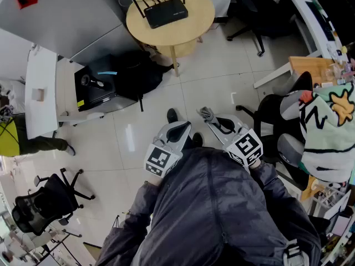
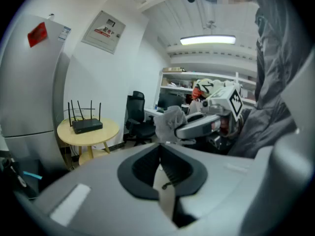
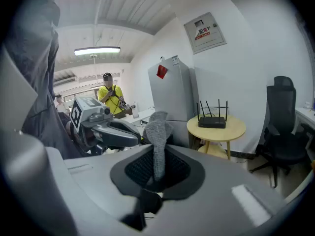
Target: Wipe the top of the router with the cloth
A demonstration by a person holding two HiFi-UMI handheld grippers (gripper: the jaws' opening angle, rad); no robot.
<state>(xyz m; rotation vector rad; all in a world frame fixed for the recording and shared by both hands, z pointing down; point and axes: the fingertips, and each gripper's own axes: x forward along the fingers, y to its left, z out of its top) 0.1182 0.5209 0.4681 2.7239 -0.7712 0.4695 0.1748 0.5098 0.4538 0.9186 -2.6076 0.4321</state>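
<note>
Router [image 1: 165, 12]: black, aerials standing up. It sits on the round wooden table [image 1: 194, 33], well ahead of both pairs of jaws. From the left jaws it lies far out and off to the left; from the right jaws, far out and off to the right.
Cloth [image 3: 157, 134]: grey and bunched. It is pinched between your right jaws, with a tuft standing up past the tips. It is well apart from the router.
Right gripper [image 3: 156, 167]: jaws clenched on the cloth. The grip looks firm and no loose end hangs below that you can see.
Left gripper [image 2: 158, 149]: jaws pressed together with nothing between them. It is held just beside the right gripper, level with it and close in front of your body.
Done so far: by the look of it, only the pick-up. You have the cloth in hand.
Left to do: the whole wipe. The cloth has not met the router's top, and open floor lies between you and the table.
Next, as a judgement: walk up, bring the right jaws over the router's lid and lay the tuft flat between the aerials.
Watch for: the aerials crowd the back edge, so the cloth may snag there.
</note>
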